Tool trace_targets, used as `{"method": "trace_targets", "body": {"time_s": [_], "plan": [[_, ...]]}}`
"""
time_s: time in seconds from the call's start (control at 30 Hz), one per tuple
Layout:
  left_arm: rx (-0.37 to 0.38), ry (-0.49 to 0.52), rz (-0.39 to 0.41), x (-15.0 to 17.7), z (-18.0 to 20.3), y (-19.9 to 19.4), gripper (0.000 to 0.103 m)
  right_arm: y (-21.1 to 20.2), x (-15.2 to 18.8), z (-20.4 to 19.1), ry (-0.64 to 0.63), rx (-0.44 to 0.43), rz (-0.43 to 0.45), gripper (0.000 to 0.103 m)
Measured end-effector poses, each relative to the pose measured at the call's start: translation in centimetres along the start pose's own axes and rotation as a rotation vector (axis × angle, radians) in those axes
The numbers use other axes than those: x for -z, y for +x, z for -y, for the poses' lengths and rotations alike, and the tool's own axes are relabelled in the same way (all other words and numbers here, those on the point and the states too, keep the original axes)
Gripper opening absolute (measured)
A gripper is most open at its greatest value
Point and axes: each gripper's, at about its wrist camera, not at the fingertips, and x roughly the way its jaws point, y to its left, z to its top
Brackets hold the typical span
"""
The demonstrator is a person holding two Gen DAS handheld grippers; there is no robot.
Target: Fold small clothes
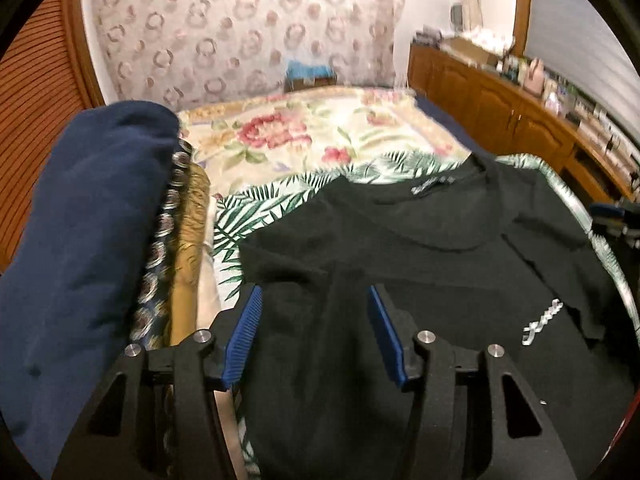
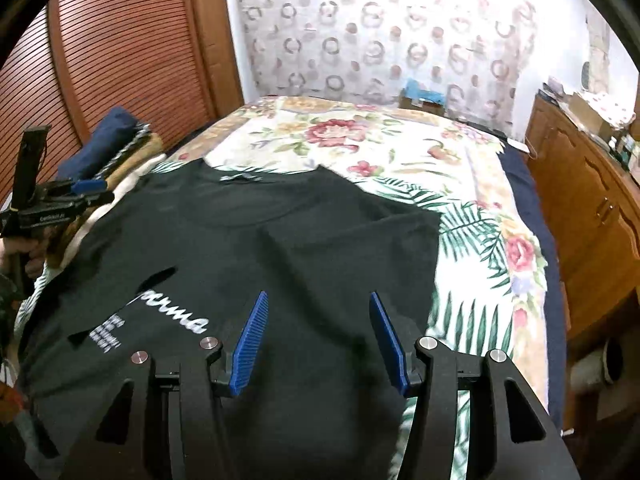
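Black knit T-shirt (image 2: 248, 232) lies spread on the floral bedspread (image 2: 400, 148), light, limp and crease-prone. Left gripper (image 1: 316, 320) and right gripper (image 2: 318, 328) hover released, grasping nothing. Best hold: pinch hem edges or shoulder seams.

We hold our left gripper (image 1: 314, 300), black-framed with ribbed blue pads, tilted downward, its jaws standing partly apart with nothing pinched between the pads. Our right gripper (image 2: 318, 304), of the same black and blue make, is also angled down, jaws parted and gripping nothing. In the right wrist view our left hand (image 2: 30, 254) wraps the handle at the far left edge.
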Motion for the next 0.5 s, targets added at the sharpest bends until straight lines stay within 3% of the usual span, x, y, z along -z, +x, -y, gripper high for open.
{"method": "trace_targets", "body": {"time_s": [0.27, 0.37, 0.4, 0.5], "plan": [[-0.020, 0.021, -0.090, -0.4, 0.0, 3.1, 0.056, 2.3, -1.0, 1.6, 0.032, 0.026, 0.005, 0.055], [0.008, 0.003, -0.098, -0.2, -0.3, 3.7, 0.055, 3.0, -1.1, 2.1, 0.050, 0.035, 0.001, 0.055], [0.035, -0.002, -0.093, -0.1, -0.4, 3.7, 0.045, 3.3, -1.0, 2.3, 0.057, 0.036, -0.003, 0.055], [0.054, -0.013, -0.093, -0.3, -0.6, 3.7, 0.038, 4.0, -1.1, 2.6, 0.069, 0.044, -0.015, 0.055]]}}
